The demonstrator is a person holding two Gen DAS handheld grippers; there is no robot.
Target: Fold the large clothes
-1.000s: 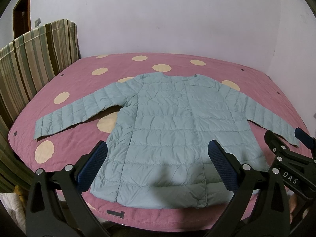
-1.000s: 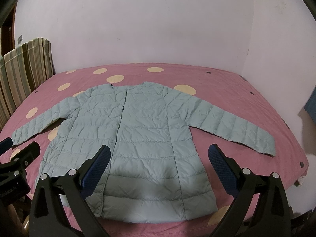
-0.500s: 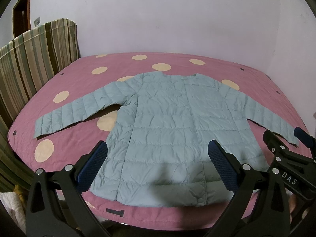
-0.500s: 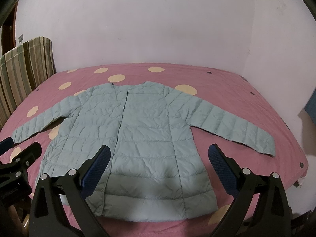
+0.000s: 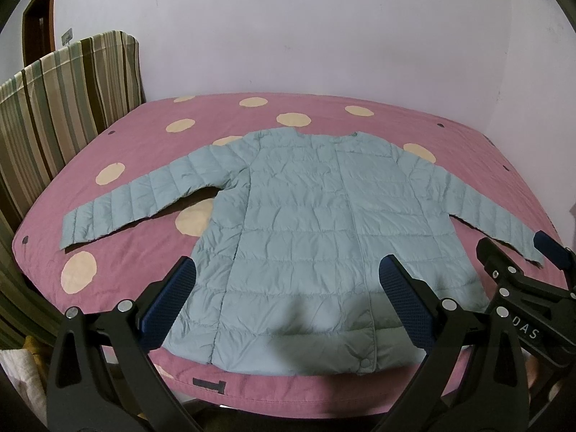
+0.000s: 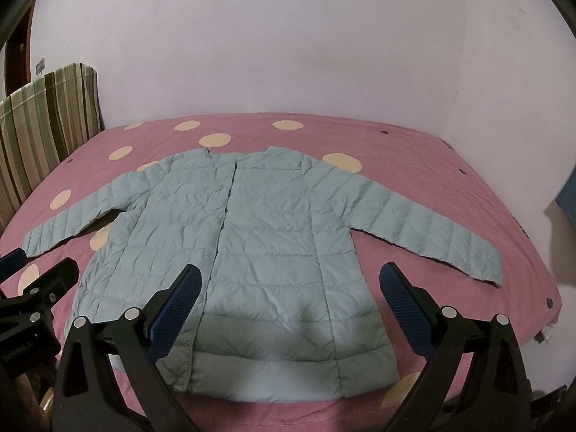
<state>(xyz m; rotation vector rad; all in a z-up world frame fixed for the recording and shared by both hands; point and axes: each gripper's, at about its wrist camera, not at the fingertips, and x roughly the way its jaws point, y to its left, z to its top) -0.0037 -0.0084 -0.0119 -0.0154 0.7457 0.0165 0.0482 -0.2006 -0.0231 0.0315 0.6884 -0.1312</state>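
A pale blue-green quilted jacket (image 5: 309, 230) lies flat, front up, on a pink bed with cream dots (image 5: 144, 136), sleeves spread to both sides, hem toward me. It also shows in the right wrist view (image 6: 259, 248). My left gripper (image 5: 286, 302) is open and empty, above the hem near the bed's front edge. My right gripper (image 6: 288, 306) is open and empty, also over the hem. The right gripper shows at the right of the left wrist view (image 5: 518, 273); the left gripper shows at the left of the right wrist view (image 6: 32, 288).
A striped green and brown cover (image 5: 61, 108) stands along the bed's left side. A white wall (image 5: 306, 36) runs behind the bed and along its right side. A dark door frame (image 5: 39, 14) is at the far left.
Both grippers have barely moved; the views have shifted only slightly. The jacket lies as before.
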